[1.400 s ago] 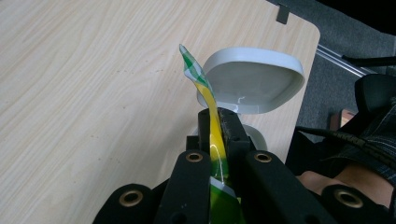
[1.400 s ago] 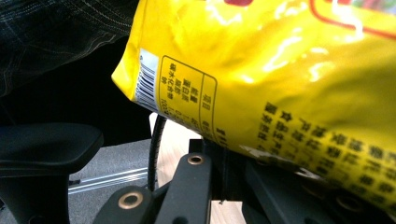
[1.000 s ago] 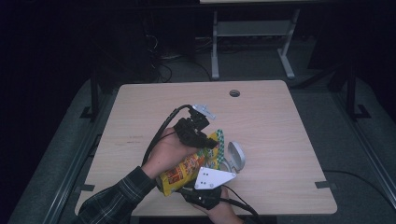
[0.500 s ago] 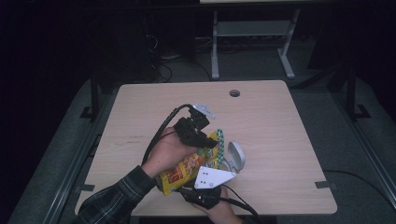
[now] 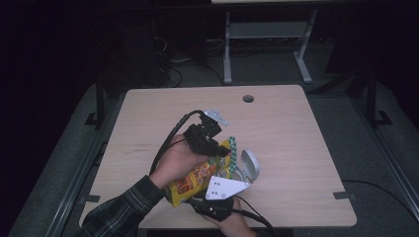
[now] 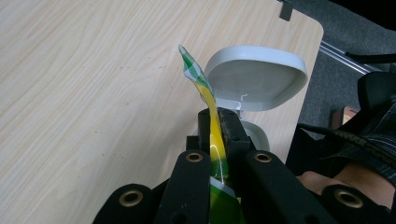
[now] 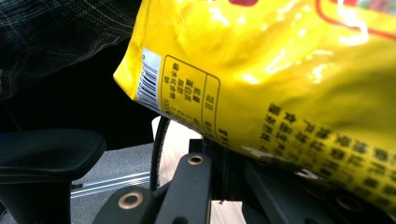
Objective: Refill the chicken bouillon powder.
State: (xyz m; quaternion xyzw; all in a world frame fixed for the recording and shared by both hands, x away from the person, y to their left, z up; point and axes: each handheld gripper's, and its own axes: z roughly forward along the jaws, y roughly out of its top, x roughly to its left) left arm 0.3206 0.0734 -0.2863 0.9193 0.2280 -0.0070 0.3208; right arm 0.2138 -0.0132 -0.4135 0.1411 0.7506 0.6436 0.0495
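Both claws pinch the yellow snack bag (image 5: 197, 178) (left claw (image 6: 217, 135) on its edge, right claw (image 7: 219, 154) underneath) above the tabletop (image 5: 296, 133).

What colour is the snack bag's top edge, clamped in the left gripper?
Green-and-white check above yellow on the snack bag, best in the left gripper view.

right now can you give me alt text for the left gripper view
The left gripper has its black jaws shut on the thin green and yellow edge of a snack bag, which curls up above a pale wooden table. Just behind stands a small grey container with its lid open.
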